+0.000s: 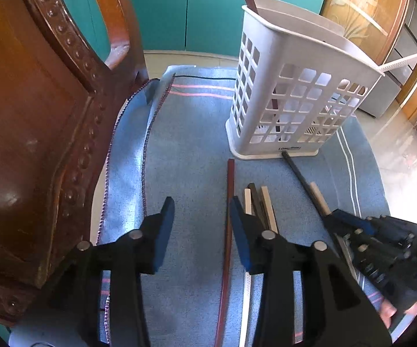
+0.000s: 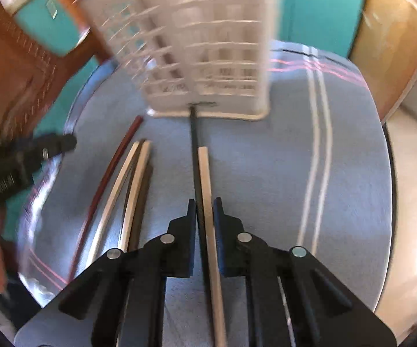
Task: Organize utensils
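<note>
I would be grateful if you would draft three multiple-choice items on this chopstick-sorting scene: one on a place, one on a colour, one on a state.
1. Where does the tip of the black chopstick lie?
A. against the foot of the white basket
B. on the wooden chair
C. off the cloth

2. What colour is the cloth under the chopsticks?
A. green
B. blue-grey with pale and pink stripes
C. plain white

3. How do the tools stand?
A. both wide open
B. left shut, right open
C. left tool open and empty, right tool closed in on the pale chopstick and the black one

Answers:
1 A, the black tip touches the basket's base in both views.
2 B, stripes show near the cloth's edges.
3 C, the left fingers stand wide apart; the right pads flank both sticks closely.
</note>
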### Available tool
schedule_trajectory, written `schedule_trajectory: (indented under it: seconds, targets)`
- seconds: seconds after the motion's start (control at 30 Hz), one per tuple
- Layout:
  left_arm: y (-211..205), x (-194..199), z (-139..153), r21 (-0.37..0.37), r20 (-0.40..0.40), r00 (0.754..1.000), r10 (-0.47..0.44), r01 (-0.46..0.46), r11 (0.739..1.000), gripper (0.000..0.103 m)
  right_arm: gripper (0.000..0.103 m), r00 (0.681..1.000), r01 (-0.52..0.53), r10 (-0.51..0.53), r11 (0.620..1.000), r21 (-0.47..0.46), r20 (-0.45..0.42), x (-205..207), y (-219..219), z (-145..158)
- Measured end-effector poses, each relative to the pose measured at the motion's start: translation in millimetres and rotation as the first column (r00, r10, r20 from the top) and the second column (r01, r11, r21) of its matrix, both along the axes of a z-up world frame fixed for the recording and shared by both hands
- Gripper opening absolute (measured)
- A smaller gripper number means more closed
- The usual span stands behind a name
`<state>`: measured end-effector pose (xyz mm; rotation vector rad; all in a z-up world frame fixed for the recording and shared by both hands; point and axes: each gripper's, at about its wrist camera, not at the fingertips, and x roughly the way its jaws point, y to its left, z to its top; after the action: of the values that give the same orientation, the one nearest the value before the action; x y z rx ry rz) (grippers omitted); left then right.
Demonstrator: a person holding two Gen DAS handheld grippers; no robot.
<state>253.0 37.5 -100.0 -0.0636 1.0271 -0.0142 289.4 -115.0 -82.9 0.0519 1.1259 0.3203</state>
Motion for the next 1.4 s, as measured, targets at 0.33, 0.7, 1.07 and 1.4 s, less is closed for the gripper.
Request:
schedule_trajectory:
  seconds: [0.33,0.7,1.07,1.4]
  targets:
    - [-5.7,6.1,-7.0,0.021,-0.040,0.999,-0.010,0.011,1.000,0.048,0.012,1.000,-0.015,0.014,0.998,-0.054,-0.016,3.9,-7.9,-4.9]
    - [-16.7,11.8,-19.6,0.054,-0.079,0.996,-0.030,0.035,0.998,0.051,0.013,0.997,-0.074,0.073,0.993,-0.088,-0.012,-3.3,13.1,-15.9]
    - [-13.6,18.3,-35.3,0.074,-0.110,0.993,-0.034,0.042,0.996,0.050,0.007,0.995,0.094,-0.096,0.994,-0.051,-0.033,8.4,-19.7,-15.8]
    - [-13.3,43.7,-51.2,0.064,-0.106,0.994,-0.034,0.041,0.997,0.053,0.014,0.984,0.177,-0.178,0.984,-0.030,-0.030,14.1,-41.5,-13.6]
